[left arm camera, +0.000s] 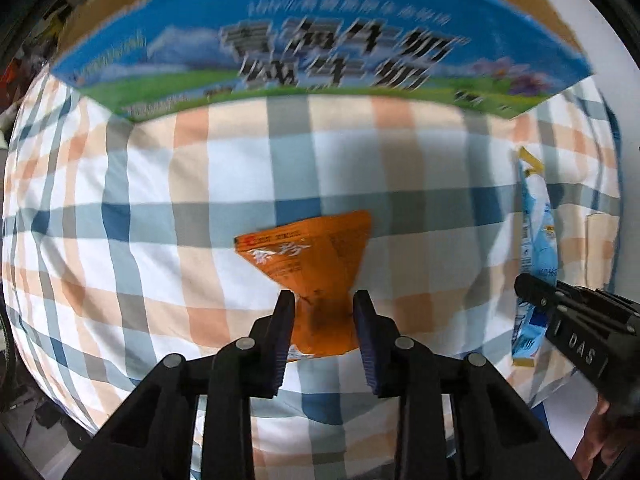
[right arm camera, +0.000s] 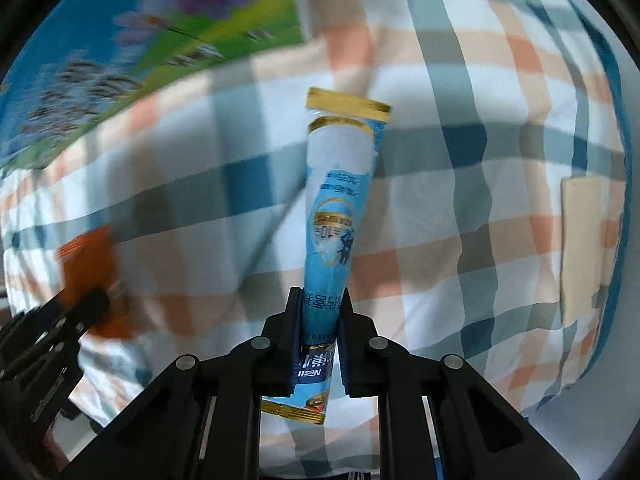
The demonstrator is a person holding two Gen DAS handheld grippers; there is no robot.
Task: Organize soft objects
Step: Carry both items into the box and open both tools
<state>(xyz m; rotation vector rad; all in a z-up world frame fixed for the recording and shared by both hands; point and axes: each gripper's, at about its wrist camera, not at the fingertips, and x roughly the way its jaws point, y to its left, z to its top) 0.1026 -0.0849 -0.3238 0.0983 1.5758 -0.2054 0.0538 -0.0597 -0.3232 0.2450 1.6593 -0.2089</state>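
An orange sachet is clamped by the left gripper at its crumpled lower end, the wider end fanning forward above the checked cloth. A blue stick sachet is pinched by the right gripper near its lower end, its long axis running straight ahead from the jaws, gold-sealed tip foremost. A blue printed carton is seen lying ahead of both grippers, to the front-left of the right one. It cannot be told which gripper is nearer. The carton is judged the likely destination, so each sachet would be carried forward tip-first.
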